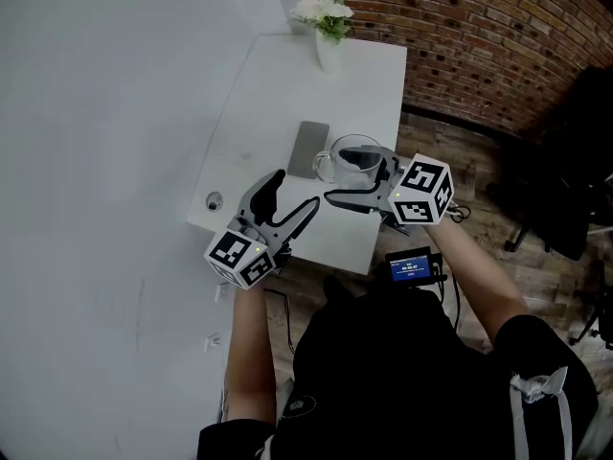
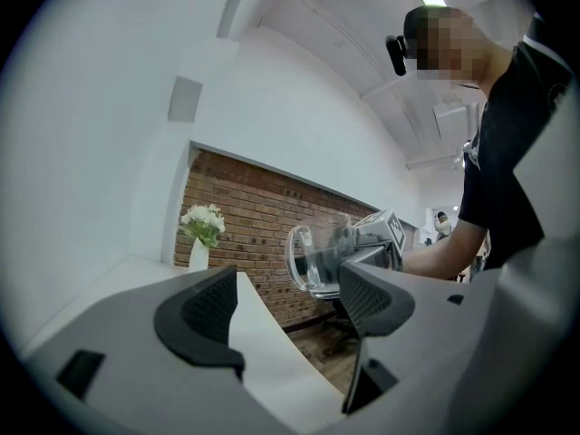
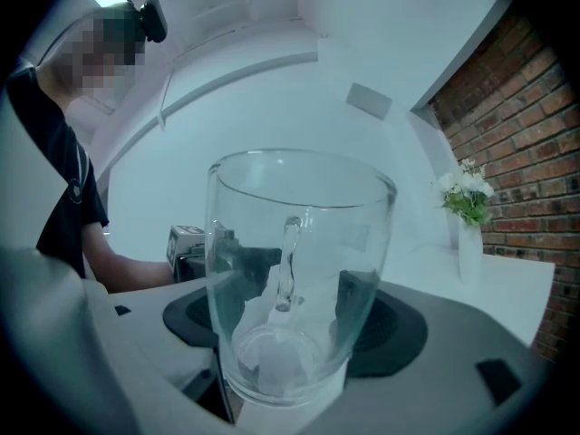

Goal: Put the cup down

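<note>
A clear glass cup (image 1: 356,159) with a handle stands upright between the jaws of my right gripper (image 1: 362,178), which is shut on it. The cup hangs over the near right part of the white table (image 1: 287,84), and in the left gripper view the cup (image 2: 317,261) looks raised off the tabletop. In the right gripper view the cup (image 3: 290,279) fills the middle, empty, with its handle on the far side. My left gripper (image 1: 290,197) is at the table's near edge, left of the cup, open with nothing between its fingers (image 2: 208,311).
A white vase of white flowers (image 1: 326,27) stands at the table's far end. A flat grey slab (image 1: 308,149) lies just left of the cup. A small round fitting (image 1: 214,200) sits at the near left corner. A brick wall (image 1: 479,36) and a black chair (image 1: 575,161) are to the right.
</note>
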Demonstrator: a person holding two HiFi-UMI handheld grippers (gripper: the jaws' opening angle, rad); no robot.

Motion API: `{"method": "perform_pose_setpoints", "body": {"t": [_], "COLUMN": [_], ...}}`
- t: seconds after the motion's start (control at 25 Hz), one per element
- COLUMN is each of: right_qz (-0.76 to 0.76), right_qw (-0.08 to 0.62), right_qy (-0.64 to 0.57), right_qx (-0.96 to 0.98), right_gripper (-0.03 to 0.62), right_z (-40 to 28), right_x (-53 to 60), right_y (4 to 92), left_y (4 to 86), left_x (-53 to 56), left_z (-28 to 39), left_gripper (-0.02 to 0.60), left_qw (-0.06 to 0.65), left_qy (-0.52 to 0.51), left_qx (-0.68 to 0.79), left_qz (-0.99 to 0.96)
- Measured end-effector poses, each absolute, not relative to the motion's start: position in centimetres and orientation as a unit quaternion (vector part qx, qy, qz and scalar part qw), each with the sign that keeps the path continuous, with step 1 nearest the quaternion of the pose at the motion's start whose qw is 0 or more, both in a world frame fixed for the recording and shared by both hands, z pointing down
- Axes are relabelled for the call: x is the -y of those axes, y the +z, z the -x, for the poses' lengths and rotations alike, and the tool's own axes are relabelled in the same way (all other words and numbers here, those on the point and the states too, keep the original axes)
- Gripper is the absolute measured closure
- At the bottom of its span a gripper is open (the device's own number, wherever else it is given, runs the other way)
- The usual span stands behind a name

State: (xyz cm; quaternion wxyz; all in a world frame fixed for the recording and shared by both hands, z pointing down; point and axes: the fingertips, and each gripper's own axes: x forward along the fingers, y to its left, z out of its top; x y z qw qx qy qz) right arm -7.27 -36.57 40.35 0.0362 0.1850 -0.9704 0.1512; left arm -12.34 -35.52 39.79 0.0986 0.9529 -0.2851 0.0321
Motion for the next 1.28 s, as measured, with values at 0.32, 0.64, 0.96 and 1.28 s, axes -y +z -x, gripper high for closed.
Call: {"method": "perform_pose_setpoints", "body": {"t": [0.32, 0.64, 0.96, 1.28], "right_qz": [-0.209, -0.242, -0.236, -0.230], "right_qw": [0.080, 0.123, 0.152, 0.161], "right_qy": [0.092, 0.046, 0.043, 0.023], "right_qx": [0.970, 0.961, 0.959, 0.959], "right_gripper": [0.224, 0.224, 0.224, 0.224], "right_z": [8.6, 12.8, 16.7, 18.7], "right_x": [40.6, 45.9, 49.2, 51.2], "right_y": [43.7, 51.3, 57.8, 60.3], "left_y": [41.2, 42.3, 43.8, 45.8], "left_x": [36.2, 37.0, 38.7, 40.1], "left_z": [15.0, 17.5, 19.3, 19.2], "left_gripper": [0.222, 0.222, 0.222, 0.222], "left_qw": [0.112, 0.140, 0.153, 0.175], "left_qy": [0.048, 0.022, 0.018, 0.010], "left_qx": [0.332, 0.362, 0.381, 0.383], "left_qz": [-0.935, -0.921, -0.912, -0.907]}}
